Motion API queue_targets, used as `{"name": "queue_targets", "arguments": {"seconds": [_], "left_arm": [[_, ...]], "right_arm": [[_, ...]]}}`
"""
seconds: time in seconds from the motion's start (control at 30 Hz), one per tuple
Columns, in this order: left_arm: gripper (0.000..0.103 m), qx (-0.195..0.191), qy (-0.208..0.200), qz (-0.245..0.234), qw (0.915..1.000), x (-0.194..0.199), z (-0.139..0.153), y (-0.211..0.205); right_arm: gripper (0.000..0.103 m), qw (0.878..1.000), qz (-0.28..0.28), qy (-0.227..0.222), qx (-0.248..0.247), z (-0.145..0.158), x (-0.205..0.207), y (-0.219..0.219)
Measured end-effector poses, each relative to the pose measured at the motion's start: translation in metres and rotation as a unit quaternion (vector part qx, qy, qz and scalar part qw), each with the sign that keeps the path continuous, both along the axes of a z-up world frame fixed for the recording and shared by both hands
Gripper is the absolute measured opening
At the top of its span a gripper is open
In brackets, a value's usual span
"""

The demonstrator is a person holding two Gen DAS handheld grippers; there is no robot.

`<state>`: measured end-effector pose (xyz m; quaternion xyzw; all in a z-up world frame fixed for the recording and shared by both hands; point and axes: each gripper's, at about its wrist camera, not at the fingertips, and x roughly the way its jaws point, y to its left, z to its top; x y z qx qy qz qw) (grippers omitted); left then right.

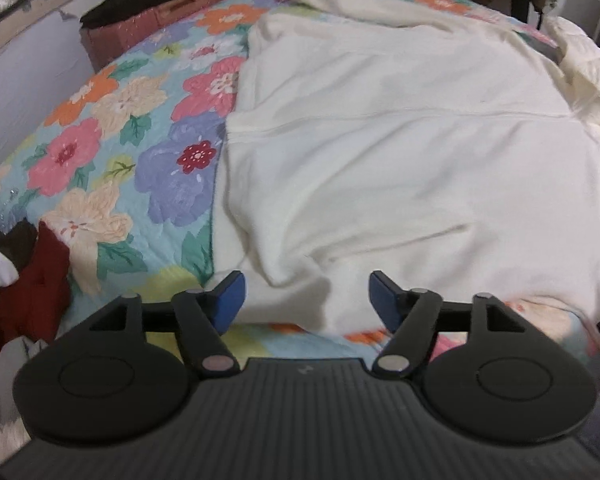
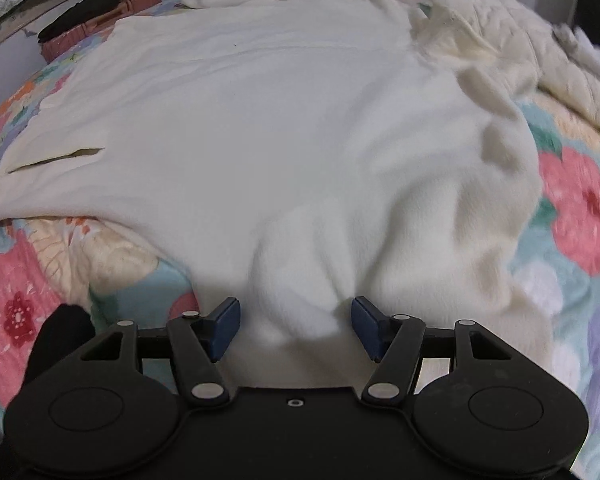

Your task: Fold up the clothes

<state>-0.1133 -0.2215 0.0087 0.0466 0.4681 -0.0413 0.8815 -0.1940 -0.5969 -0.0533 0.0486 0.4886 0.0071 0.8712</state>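
A cream fleece garment (image 1: 400,140) lies spread over a floral quilt (image 1: 112,128), with a seam across its middle and a slit pocket. My left gripper (image 1: 306,300) is open just above the garment's near hem, blue pads wide apart, with nothing between them. In the right wrist view the same garment (image 2: 280,140) fills the frame. My right gripper (image 2: 296,320) is open too, its blue pads standing on either side of a raised bunch of the near hem without closing on it.
A pile of red, black and white clothes (image 1: 24,280) sits at the quilt's left edge. A brick-red box with dark cloth on top (image 1: 152,12) stands at the far left. A cream quilted blanket (image 2: 540,52) is heaped at the right. A dark object (image 2: 60,340) lies near my right gripper.
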Motion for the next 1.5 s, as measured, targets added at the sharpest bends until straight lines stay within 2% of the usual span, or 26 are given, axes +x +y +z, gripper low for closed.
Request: {"name": "queue_targets", "arguments": {"seconds": [0.17,0.27,0.3,0.33,0.37,0.53,0.67,1.03,1.5], "left_arm": [[0.075,0.011,-0.004,-0.008,0.9999,-0.027,0.015,-0.024],[0.082,0.019,-0.020,-0.020,0.9994,-0.047,0.028,-0.042],[0.082,0.021,-0.028,-0.026,0.9991,-0.055,0.033,-0.048],[0.085,0.023,-0.034,-0.031,0.9987,-0.061,0.037,-0.053],[0.087,0.023,-0.039,-0.034,0.9984,-0.067,0.041,-0.057],[0.092,0.039,-0.058,-0.046,0.9965,-0.090,0.059,-0.075],[0.096,0.057,-0.070,-0.049,0.9947,-0.105,0.070,-0.085],[0.102,0.057,-0.072,-0.084,0.9923,-0.121,0.085,-0.104],[0.103,0.060,-0.072,-0.106,0.9900,-0.131,0.088,-0.115]], "right_arm": [[0.070,0.999,-0.020,-0.009,0.031,0.018,-0.020,-0.011],[0.070,0.999,-0.011,-0.032,0.026,0.041,-0.035,-0.005],[0.073,0.999,-0.008,-0.040,0.024,0.048,-0.039,-0.001],[0.083,0.999,-0.006,-0.047,0.021,0.056,-0.044,0.003],[0.087,0.998,-0.006,-0.054,0.016,0.062,-0.048,0.008],[0.090,0.995,0.021,-0.098,-0.008,0.095,-0.068,0.026],[0.091,0.993,0.017,-0.117,-0.019,0.119,-0.076,0.031],[0.091,0.991,-0.028,-0.128,-0.016,0.150,-0.095,0.028],[0.091,0.992,-0.008,-0.119,-0.042,0.155,-0.099,0.044]]}}
